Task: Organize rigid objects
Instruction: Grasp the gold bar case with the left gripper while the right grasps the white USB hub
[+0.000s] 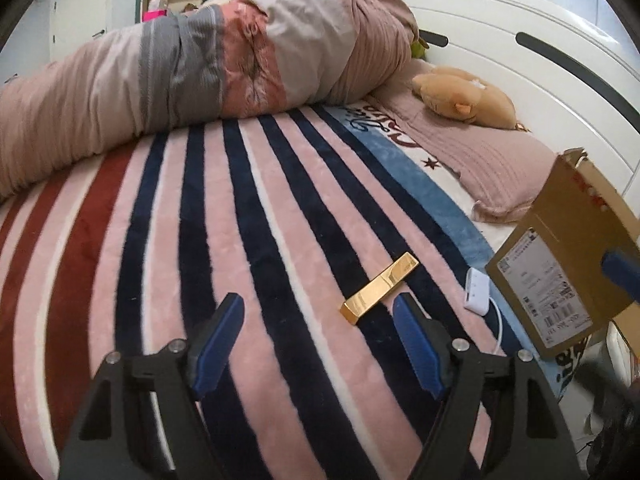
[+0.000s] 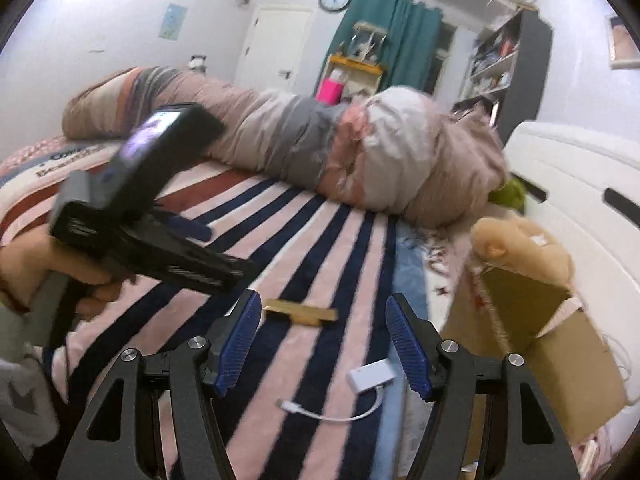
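A shiny gold bar point(image 1: 380, 292) lies on the striped blanket, just ahead of my open left gripper point(image 1: 318, 314) and nearer its right finger. It also shows in the right wrist view point(image 2: 302, 312), ahead of my open, empty right gripper point(image 2: 322, 312). A white adapter with a cable point(image 1: 476, 290) lies right of the bar, and shows between the right gripper's fingers point(image 2: 370, 378). A cardboard box point(image 1: 560, 264) stands open at the right edge of the bed point(image 2: 560, 328). The left gripper's body, held by a hand, shows at the left point(image 2: 152, 224).
A rolled duvet point(image 1: 200, 68) lies across the far side of the bed. A tan plush toy point(image 1: 466, 96) rests on a pink pillow point(image 1: 492, 164) by the white headboard point(image 1: 520, 64). Shelves and a teal curtain point(image 2: 384, 36) stand beyond the bed.
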The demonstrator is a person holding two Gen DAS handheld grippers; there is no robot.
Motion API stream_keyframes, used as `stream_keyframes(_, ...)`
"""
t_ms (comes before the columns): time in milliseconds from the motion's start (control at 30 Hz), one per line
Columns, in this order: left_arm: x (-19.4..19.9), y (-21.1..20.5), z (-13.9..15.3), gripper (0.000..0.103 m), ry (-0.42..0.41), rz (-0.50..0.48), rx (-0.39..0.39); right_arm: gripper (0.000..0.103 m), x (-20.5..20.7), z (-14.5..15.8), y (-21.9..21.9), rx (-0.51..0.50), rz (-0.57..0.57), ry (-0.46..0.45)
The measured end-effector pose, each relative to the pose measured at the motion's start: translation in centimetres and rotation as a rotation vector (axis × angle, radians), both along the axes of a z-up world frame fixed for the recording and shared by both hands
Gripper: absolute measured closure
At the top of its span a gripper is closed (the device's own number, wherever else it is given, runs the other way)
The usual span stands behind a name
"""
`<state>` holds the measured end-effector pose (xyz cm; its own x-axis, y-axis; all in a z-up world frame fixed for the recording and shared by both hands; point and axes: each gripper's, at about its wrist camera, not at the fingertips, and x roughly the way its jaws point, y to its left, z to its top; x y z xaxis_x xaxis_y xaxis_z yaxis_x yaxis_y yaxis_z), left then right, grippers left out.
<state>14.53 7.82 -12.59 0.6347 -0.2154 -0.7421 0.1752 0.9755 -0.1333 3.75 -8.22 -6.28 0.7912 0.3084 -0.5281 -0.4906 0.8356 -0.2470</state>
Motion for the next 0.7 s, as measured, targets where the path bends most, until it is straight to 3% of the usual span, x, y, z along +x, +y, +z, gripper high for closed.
stream_keyframes(133,1.6,-0.8,-1.8,0.029,0.022,-0.046,-0.002,0.041,2.3,-2.9,0.1,-0.008,-0.064,0.115)
stream_keyframes(267,3.2,-2.0,-3.3,0.029,0.006,-0.098,-0.018,0.041,4.8,-6.9,-1.6,-0.049,-0.209,0.201)
stream_keyframes(367,4.6,-3.3,-4.8,0.030,0.028,-0.163,-0.061,0.046,5.9,-9.1,-3.0,-0.063,-0.254,0.263)
stream_keyframes(433,5.3,-4.6,-5.8,0.040,0.062,-0.203,-0.062,0.048,6.0,-9.6,-3.2,-0.071,-0.256,0.271)
stream_keyframes(467,5.4,-4.9,-6.1,0.052,0.074,-0.210,-0.054,0.048,6.1,-9.8,-3.3,-0.070,-0.256,0.271)
stream_keyframes(567,5.1,-5.6,-6.4,0.067,0.078,-0.202,0.013,0.060,6.3,-9.8,-3.9,-0.043,-0.298,0.276)
stream_keyframes(700,3.9,-4.8,-6.0,0.086,0.111,-0.186,-0.009,0.064,7.5,-10.1,-5.1,-0.014,-0.335,0.301)
